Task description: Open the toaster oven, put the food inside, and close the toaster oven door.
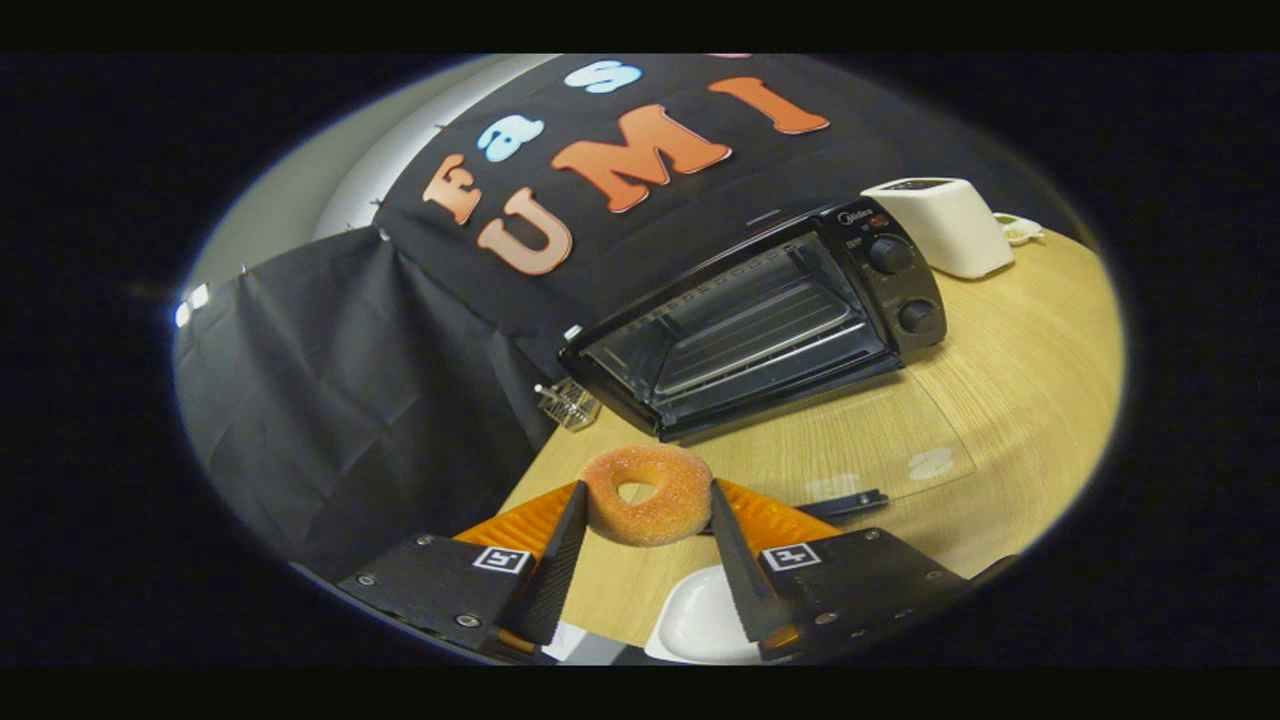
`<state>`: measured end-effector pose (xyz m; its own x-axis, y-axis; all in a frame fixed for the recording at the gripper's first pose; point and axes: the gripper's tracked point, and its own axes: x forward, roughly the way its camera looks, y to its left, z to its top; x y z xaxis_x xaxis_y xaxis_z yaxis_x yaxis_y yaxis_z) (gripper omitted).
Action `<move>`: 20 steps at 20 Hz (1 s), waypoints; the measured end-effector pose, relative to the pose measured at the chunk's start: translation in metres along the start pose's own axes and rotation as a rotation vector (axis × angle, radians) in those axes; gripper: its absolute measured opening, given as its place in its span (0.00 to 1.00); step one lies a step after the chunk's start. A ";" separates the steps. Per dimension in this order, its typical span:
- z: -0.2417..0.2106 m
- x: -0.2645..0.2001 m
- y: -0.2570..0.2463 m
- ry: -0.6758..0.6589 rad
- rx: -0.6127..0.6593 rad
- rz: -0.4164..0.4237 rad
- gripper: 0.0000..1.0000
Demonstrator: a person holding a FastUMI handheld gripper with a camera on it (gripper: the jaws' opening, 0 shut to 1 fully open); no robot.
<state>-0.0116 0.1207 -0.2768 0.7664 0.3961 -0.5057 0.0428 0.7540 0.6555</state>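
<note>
My tool (646,520) is pinching the sugared doughnut (648,494), one finger pressed on each side of the ring, holding it above the wooden bench (1010,400). Beyond the fingers stands the black toaster oven (760,325), its glass door (850,450) dropped flat toward me and the wire rack inside in plain sight. Far right of it sits a white toaster (945,225). Below the doughnut, between my fingers, lies a white dish (700,620).
</note>
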 end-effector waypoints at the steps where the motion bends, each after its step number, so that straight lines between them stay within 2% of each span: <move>1: 0.010 0.008 -0.001 -0.026 0.031 -0.003 0.69; 5: 0.039 0.043 -0.004 -0.071 0.159 0.000 0.69; 8: 0.051 0.067 -0.030 -0.064 0.207 -0.103 0.69; 17: 0.095 0.122 -0.055 -0.145 0.180 -0.216 0.69; 20: 0.108 0.135 -0.060 -0.186 0.142 -0.225 0.69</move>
<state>0.1588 0.0722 -0.3243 0.8308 0.1152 -0.5445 0.3036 0.7261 0.6170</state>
